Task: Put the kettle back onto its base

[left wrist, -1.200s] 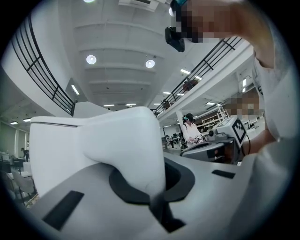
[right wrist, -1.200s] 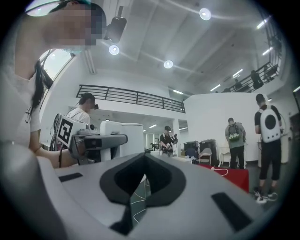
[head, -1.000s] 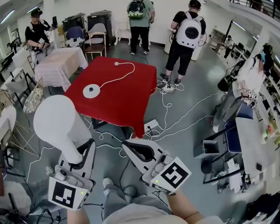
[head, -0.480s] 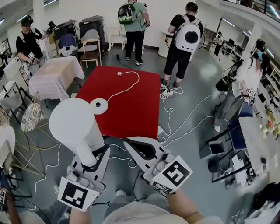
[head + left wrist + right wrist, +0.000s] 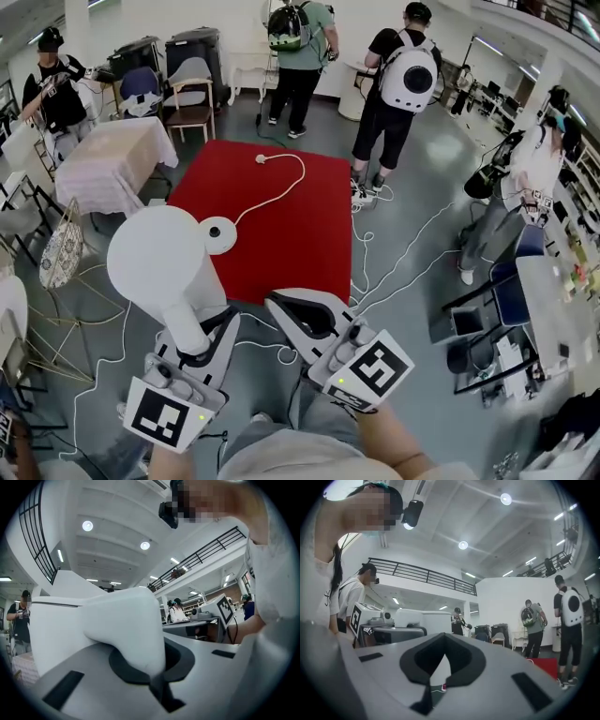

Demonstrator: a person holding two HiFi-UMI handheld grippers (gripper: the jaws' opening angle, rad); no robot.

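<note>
Kettle (image 5: 159, 255), lower left, airborne, handle clamped in L claw (image 5: 199, 336). Base (image 5: 222, 234) bare on red counter (image 5: 295, 234), centre. R claw (image 5: 292, 314) closed, empty. Remaining: set-down.

Both grippers have closed in on the red table (image 5: 281, 220). Its near edge now lies just ahead of the right gripper (image 5: 298, 314). The base (image 5: 222, 234), earlier well ahead of the kettle (image 5: 157, 258) in the left gripper (image 5: 199, 345), now shows just beside it.
</note>
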